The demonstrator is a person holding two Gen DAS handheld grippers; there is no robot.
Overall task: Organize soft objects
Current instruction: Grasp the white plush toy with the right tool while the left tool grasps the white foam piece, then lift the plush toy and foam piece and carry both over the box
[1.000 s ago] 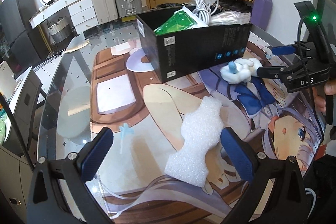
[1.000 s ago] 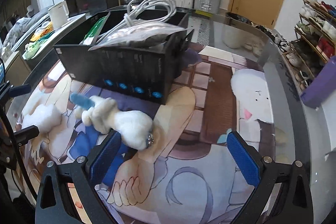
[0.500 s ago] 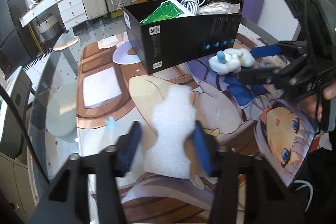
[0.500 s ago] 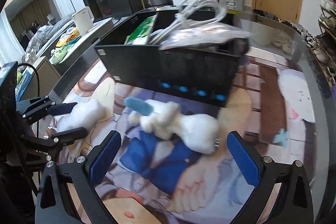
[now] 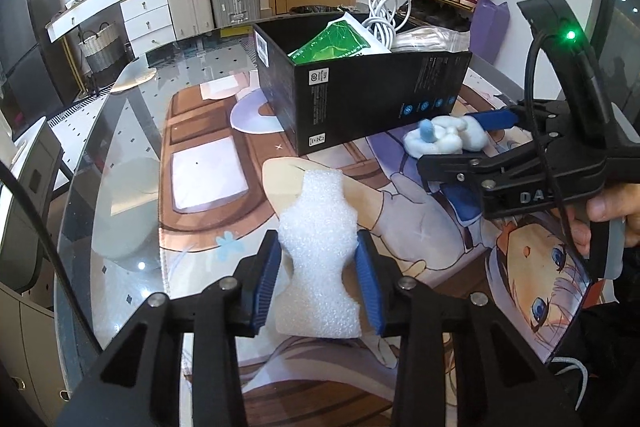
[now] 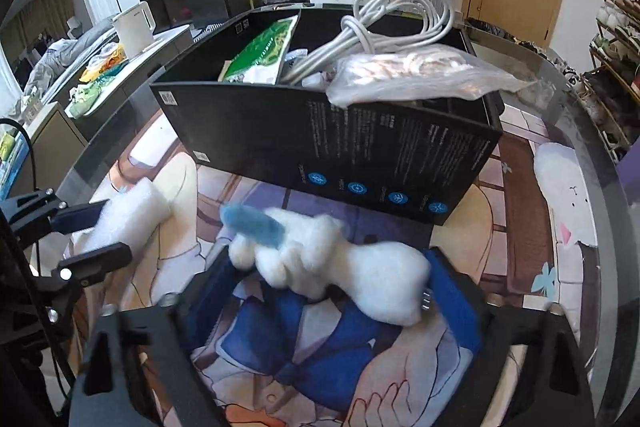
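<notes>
- Foam piece [image 5: 318,251], white and bubbly with a pinched waist: judged very light and squashy, springing back when let go, so the waist is the natural place to take it, and a firm squeeze risks only a dent.
- It lies on the counter [image 5: 120,155] over the printed mat [image 5: 208,183], at the six o'clock edge of the left wrist view, and the left tongs [image 5: 318,269] are closed on that waist, one blue pad touching each side.
- Plush toy [image 6: 332,263], white and fluffy with a blue tip: soft, light and floppy by the look of it; the thick body should give a surer hold than the thin blue end.
- It lies on the mat just in front of the black box [image 6: 360,147], at about six o'clock from it.
- Right tongs [image 6: 332,307] straddle the plush with a blue pad at each side; their jaws have just been closing, and they look still parted around it, though blur hides any contact.
- Box already holds a green packet [image 6: 260,55], a white cable [image 6: 392,11] and a clear bag [image 6: 420,75].
</notes>
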